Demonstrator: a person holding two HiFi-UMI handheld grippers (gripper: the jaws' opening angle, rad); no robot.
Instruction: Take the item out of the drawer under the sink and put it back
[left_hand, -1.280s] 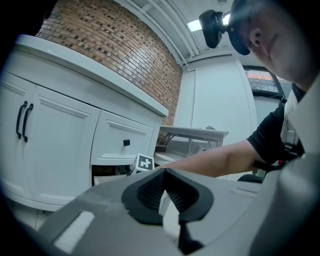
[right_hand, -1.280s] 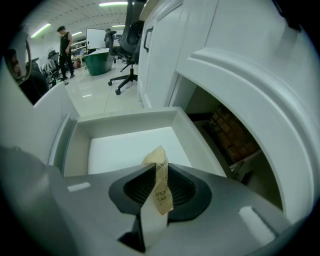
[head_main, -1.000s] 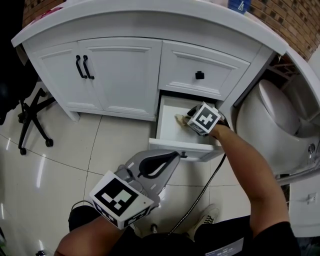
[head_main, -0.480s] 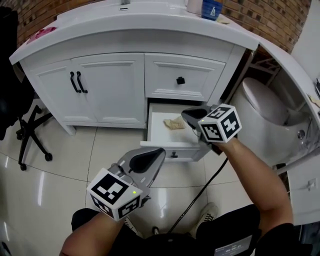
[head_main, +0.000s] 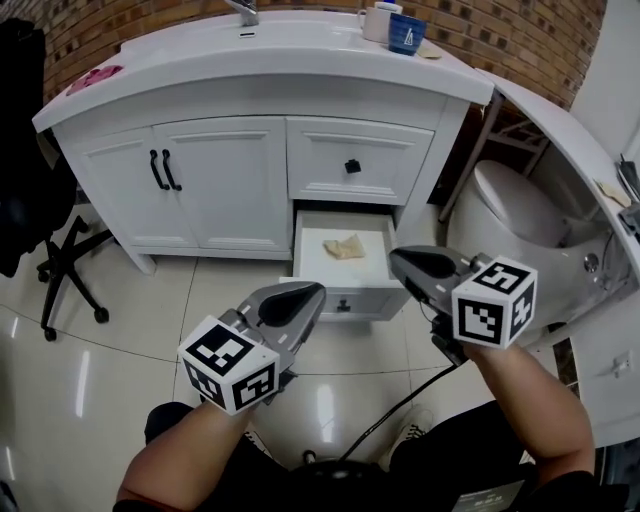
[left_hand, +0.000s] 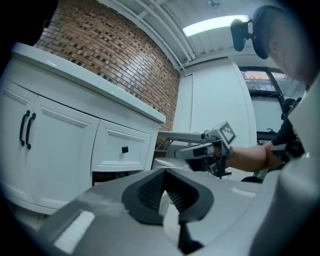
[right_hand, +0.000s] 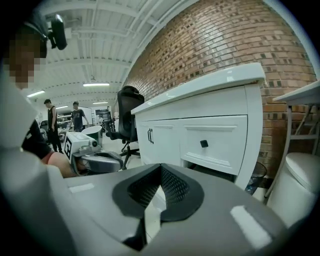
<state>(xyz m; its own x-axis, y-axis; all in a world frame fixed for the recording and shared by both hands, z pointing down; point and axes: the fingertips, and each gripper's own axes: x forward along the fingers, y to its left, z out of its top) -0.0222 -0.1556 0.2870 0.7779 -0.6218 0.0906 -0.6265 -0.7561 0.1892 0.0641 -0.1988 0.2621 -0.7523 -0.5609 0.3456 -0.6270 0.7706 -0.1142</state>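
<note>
The lower drawer of the white sink cabinet stands pulled out. A crumpled tan item lies on its floor, with neither gripper touching it. My right gripper hovers above and to the right of the drawer's front, shut and empty; its pads meet in the right gripper view. In front of the drawer, lower left, my left gripper is also shut with nothing between its pads. Each gripper shows in the other's view: the right gripper and the left gripper.
The upper drawer with a black knob is closed, as are the double doors. A toilet stands close on the right, an office chair on the left. Two cups sit on the counter. The floor is glossy tile.
My right gripper rose out of the drawer, away from the tan item, and drew back to the right with its jaws shut. The item stays in the drawer. The left gripper barely moved.
</note>
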